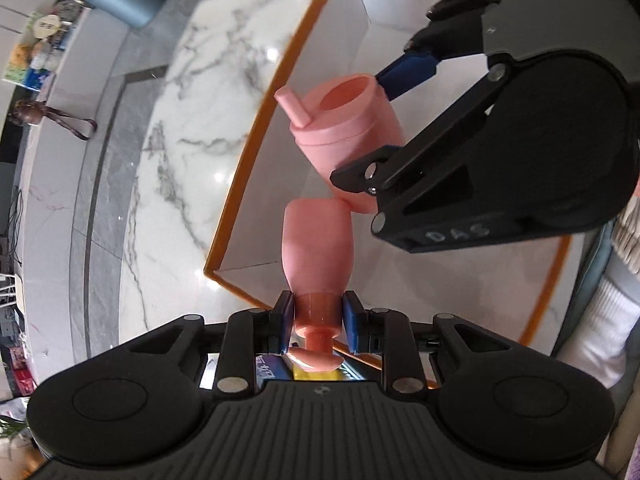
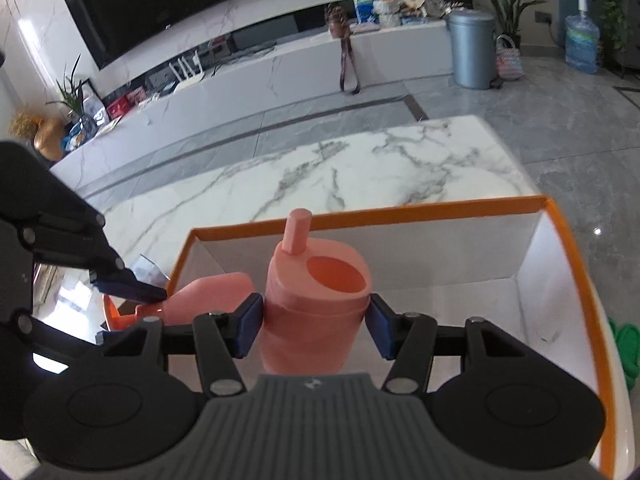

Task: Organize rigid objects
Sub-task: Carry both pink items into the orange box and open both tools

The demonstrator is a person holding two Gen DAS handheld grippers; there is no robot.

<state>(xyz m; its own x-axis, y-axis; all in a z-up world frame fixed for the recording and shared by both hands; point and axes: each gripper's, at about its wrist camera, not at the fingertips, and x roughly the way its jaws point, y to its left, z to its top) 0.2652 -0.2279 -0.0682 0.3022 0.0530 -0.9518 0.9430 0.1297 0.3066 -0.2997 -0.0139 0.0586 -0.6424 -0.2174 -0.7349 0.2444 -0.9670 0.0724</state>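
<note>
The left gripper (image 1: 318, 326) is clamped on the narrow neck of a pink bottle-shaped toy (image 1: 318, 248); the toy's body projects forward over the near corner of the orange-rimmed white box (image 1: 240, 184). The right gripper (image 2: 314, 326) is clamped on the sides of a pink cup with a straw (image 2: 316, 300); the cup hangs over the box interior, near the left wall as the right wrist view shows it.

Risks, as judged from this moment: the two pink items appear to touch or nearly touch, so a release by either gripper may knock the other item; the bottle-shaped toy is held only by its neck, so it may pivot or slip; it sits above the box rim, so an early release may drop it onto the marble table (image 2: 360, 168) instead of inside.

Hidden or unclear: the box floor beneath both items; the cup's base; the toy's cap end behind the left fingers; colourful printed items below the left gripper, unidentifiable.
</note>
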